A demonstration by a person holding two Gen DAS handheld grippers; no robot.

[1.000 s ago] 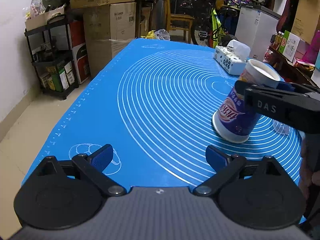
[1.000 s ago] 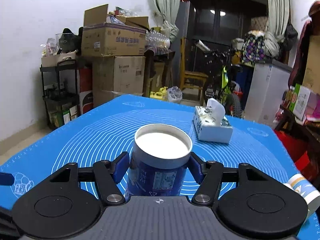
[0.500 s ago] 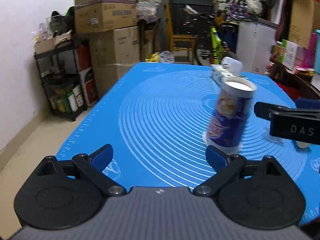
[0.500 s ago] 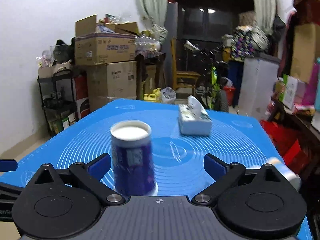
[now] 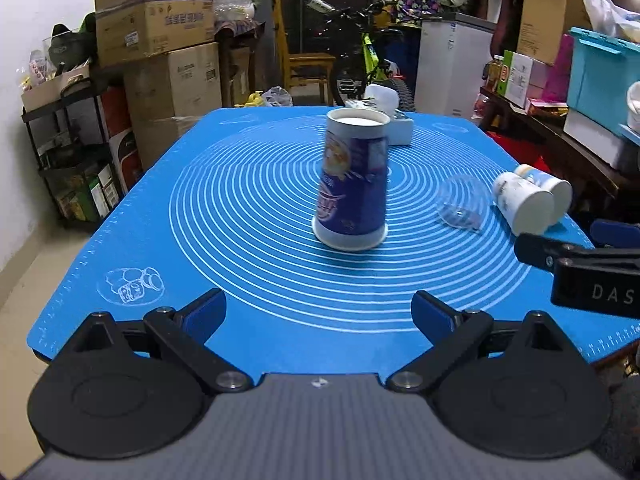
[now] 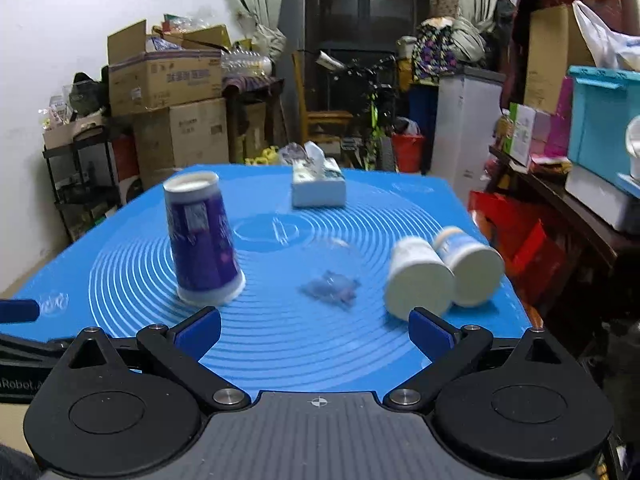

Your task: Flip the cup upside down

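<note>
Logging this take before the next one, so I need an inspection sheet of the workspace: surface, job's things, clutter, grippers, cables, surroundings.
Surface: blue silicone mat with white rings.
Job's things: purple paper cup stands wide rim down, free.
Clutter: two white paper cups on their sides, touching; clear plastic cup; white tissue box.
Grippers: left gripper and right gripper, jaws open, empty.
Cables: nothing seen.
Surroundings: brown cardboard boxes, black wire shelf, bicycle.
</note>
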